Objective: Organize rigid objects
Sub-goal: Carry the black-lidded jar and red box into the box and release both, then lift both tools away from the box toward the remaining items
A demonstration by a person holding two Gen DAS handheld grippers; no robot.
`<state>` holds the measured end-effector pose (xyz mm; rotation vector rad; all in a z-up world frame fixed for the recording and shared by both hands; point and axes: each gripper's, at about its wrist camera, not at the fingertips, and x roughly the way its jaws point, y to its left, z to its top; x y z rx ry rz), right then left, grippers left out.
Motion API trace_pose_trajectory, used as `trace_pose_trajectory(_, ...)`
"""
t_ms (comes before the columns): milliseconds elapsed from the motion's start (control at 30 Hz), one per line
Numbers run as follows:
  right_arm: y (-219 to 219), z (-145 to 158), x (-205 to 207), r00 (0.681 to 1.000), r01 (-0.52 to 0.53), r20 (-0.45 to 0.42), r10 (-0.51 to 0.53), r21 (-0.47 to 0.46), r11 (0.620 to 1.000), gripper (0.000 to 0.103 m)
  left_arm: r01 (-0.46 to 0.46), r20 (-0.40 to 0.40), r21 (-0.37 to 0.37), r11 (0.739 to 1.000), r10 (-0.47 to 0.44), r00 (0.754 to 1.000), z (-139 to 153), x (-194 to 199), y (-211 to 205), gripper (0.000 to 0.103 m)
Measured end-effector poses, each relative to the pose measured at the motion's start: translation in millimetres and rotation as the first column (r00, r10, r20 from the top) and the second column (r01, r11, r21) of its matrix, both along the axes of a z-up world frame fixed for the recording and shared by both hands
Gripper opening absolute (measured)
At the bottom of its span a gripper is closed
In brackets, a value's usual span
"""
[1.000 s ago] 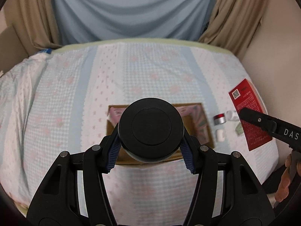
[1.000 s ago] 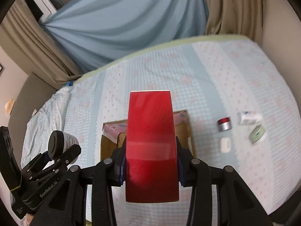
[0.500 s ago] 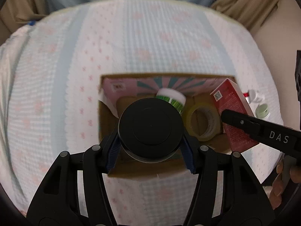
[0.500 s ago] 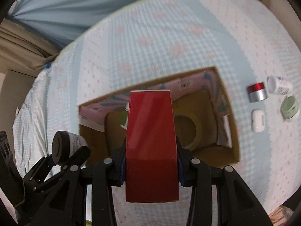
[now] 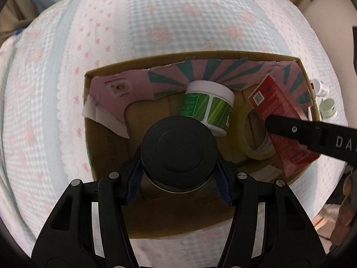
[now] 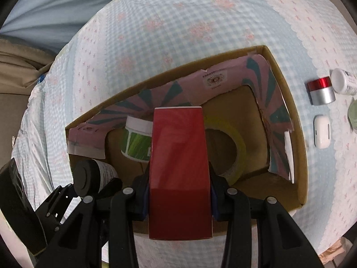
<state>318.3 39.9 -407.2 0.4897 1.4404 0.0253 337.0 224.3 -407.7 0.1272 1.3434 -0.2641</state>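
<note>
The left tongs (image 5: 178,156) are clamped on a black-lidded jar (image 5: 179,153), lid toward the camera, held over the near left part of the cardboard box (image 5: 107,156); the right tongs (image 6: 179,192) are clamped on a red carton (image 6: 179,167), its long side running away from the camera, held over the middle of the same box; in the left wrist view that carton (image 5: 283,120) hangs tilted over the box's right end.

The box sits on a bed (image 5: 156,22) covered in a pale blue and white checked spread with pink flowers; its inner walls carry a torn pink and teal lining (image 5: 200,71); inside, a green-labelled jar with a white lid (image 5: 207,109) lies tilted against the far wall, and a roll of clear yellowish tape (image 6: 232,147) lies flat on the floor of the box toward its right end, just beside that jar.

On the bed, beyond the box's right wall, lie a red and silver tin (image 6: 321,91), a white bottle (image 6: 343,82) touching it, a white earbud case (image 6: 322,131) nearer the camera, and a pale green pot (image 5: 328,109) at the picture's edge.
</note>
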Motion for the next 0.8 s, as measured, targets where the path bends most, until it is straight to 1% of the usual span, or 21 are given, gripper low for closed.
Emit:
trace_pose_trajectory(67,0,-1,3,1.0,0.002,0.004,-0.002,0.012,1.0,0.038,0.005,-0.003,0.007,1.0,-0.005,1.0,-1,1,1,0.054)
trace_pose_trajectory(100,-1,-3,4,1.0,0.006,0.007,-0.006,0.026,1.0,0.038,0.01,-0.013,0.003,1.0,-0.01,1.0,-2,1,2,0.055)
trace_pose_trajectory(133,-2,-5,5,1.0,0.012,0.011,-0.013,0.055,0.998,0.042,0.014,-0.02,-0.006,1.0,-0.014,1.0,-2,2,2,0.067)
trace_pose_trajectory(167,-4,-7,6,1.0,0.02,0.014,-0.022,0.082,0.996,0.054,0.014,-0.022,-0.011,1.0,-0.014,1.0,-1,2,3,0.08)
trace_pose_trajectory(200,-7,-8,6,0.999,0.039,0.013,-0.04,0.111,0.993,0.064,0.014,-0.02,-0.017,1.0,-0.014,1.0,1,1,4,0.102)
trace_pose_trajectory(233,-11,-8,6,0.998,0.057,0.013,-0.059,0.124,0.991,0.091,0.015,-0.009,-0.034,0.999,-0.016,1.0,5,-1,6,0.103)
trace_pose_trajectory(267,-15,-7,5,0.997,0.075,0.017,-0.078,0.128,0.989,0.103,0.017,-0.007,-0.042,0.999,-0.017,1.0,7,-2,7,0.103)
trace_pose_trajectory(367,-27,0,1,0.993,0.102,0.041,-0.107,0.119,0.988,0.103,0.015,-0.007,-0.047,0.999,-0.015,1.0,11,-5,11,0.103)
trace_pose_trajectory(567,-30,12,-7,0.993,0.094,0.064,-0.101,0.106,0.99,0.103,-0.01,-0.007,-0.049,0.999,0.01,1.0,15,-11,12,0.103)
trace_pose_trajectory(800,-29,29,-24,0.99,0.095,0.096,-0.106,0.108,0.99,0.103,-0.026,0.035,-0.049,0.998,0.028,0.999,40,-31,15,0.103)
